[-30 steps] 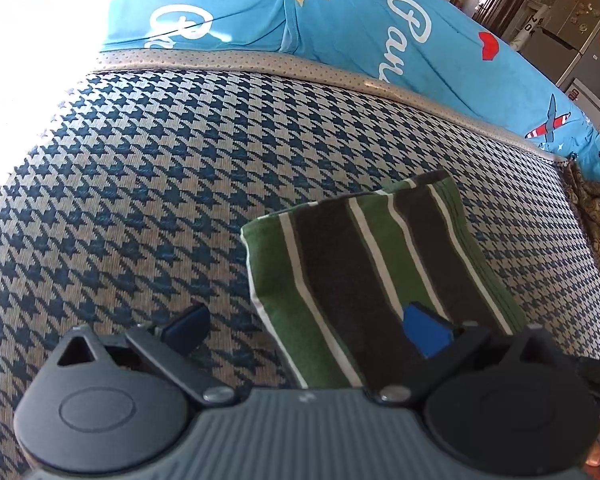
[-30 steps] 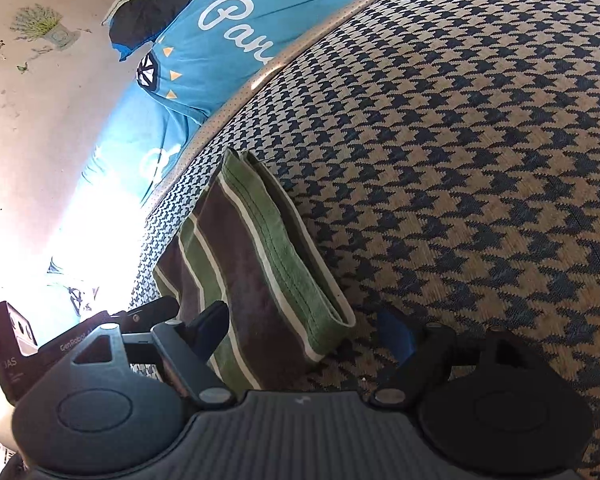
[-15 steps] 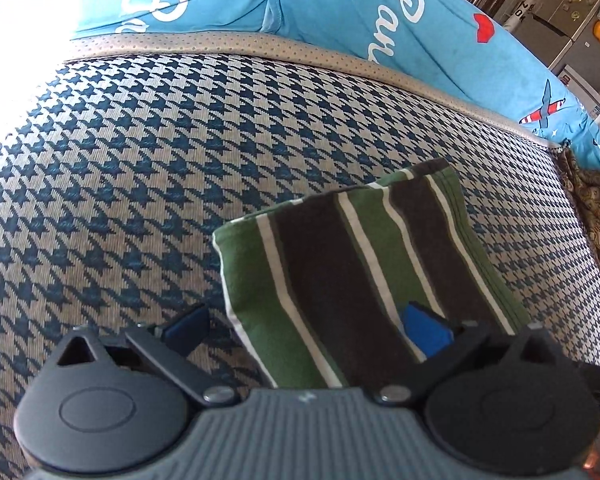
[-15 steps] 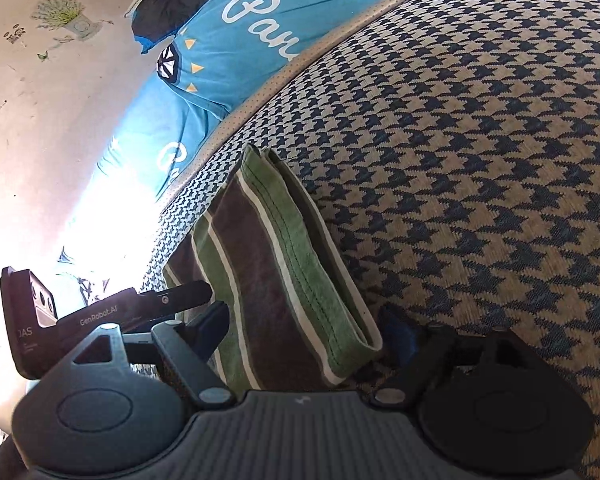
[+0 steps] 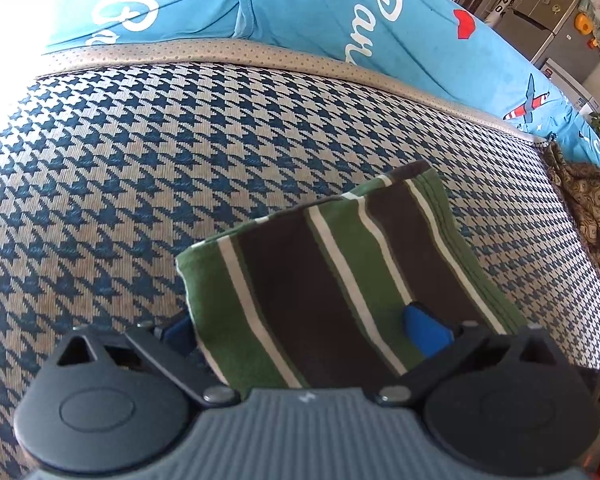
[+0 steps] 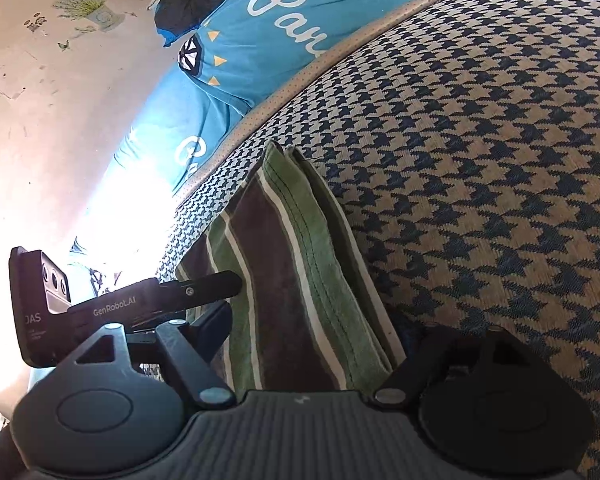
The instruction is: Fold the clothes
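**Both grippers straddling the folded striped cloth on the houndstooth seat**

Task item: folded green, brown and white striped cloth (image 5: 340,280), a thick multi-layer rectangle. It lies flat on the blue-and-beige houndstooth woven seat cushion (image 5: 140,180), toward the near edge and close to both grippers.

Left gripper (image 5: 300,330): fingers wide apart. The left blue pad (image 5: 178,330) sits at the cloth's left edge, partly hidden behind it. The right blue pad (image 5: 426,330) sits over the top face on a brown stripe. The near-left corner of the cloth lies between the fingers. Can't tell whether either pad actually presses the fabric; no pinch visible.

Right gripper (image 6: 312,328): jaws closing, still wide. The cloth's near-right edge (image 6: 308,280), where the stacked layers show, is between the fingers. The left finger (image 6: 212,324) is over the striped top. The right finger is mostly hidden in shadow beside the layered edge, down at cushion level. Pads not seen clamping yet.

In the right wrist view the left gripper's black body (image 6: 100,308) comes in from the left, its finger tip reaching over the cloth's top face.

Background: bright blue printed fabric with white script lettering (image 5: 340,20) along the back of the seat, a beige dotted piping strip (image 5: 220,50) between it and the cushion, a brown patterned fabric (image 5: 592,208) at the far right edge.
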Action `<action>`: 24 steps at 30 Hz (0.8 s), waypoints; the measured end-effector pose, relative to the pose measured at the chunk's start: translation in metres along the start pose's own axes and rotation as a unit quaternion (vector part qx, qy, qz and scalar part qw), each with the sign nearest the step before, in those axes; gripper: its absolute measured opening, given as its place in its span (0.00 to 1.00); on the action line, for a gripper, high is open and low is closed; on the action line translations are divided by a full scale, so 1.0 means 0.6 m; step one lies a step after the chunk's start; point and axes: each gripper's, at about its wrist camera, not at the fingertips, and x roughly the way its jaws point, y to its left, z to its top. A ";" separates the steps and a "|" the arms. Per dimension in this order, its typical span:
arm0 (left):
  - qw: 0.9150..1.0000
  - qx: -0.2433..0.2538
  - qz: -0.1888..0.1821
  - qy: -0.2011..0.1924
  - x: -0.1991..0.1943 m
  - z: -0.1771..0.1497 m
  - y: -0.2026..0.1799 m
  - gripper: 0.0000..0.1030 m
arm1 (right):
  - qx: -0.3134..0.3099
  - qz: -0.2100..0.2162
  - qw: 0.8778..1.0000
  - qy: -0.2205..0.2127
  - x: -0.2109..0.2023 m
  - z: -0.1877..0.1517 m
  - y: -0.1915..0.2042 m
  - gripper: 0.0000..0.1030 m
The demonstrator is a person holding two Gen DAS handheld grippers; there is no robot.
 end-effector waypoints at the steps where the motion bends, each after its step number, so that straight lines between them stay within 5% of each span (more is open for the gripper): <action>1: 1.000 0.006 0.000 -0.001 0.001 0.000 -0.003 1.00 | 0.000 -0.001 1.000 -0.001 0.002 0.001 0.000 0.71; 5: 1.000 0.024 0.002 -0.003 0.004 -0.002 -0.014 1.00 | 0.009 -0.003 1.000 -0.003 0.005 0.006 -0.004 0.60; 15: 0.998 0.050 0.010 -0.024 0.007 -0.011 -0.037 0.97 | -0.008 -0.006 1.000 -0.005 0.012 0.003 0.000 0.59; 18: 0.996 0.080 0.014 -0.034 0.000 -0.018 -0.053 0.89 | -0.026 -0.018 0.999 -0.006 0.014 0.001 0.008 0.48; 24: 0.994 0.099 0.019 -0.051 -0.011 -0.030 -0.072 0.57 | -0.029 -0.023 0.999 -0.005 0.014 0.001 0.010 0.33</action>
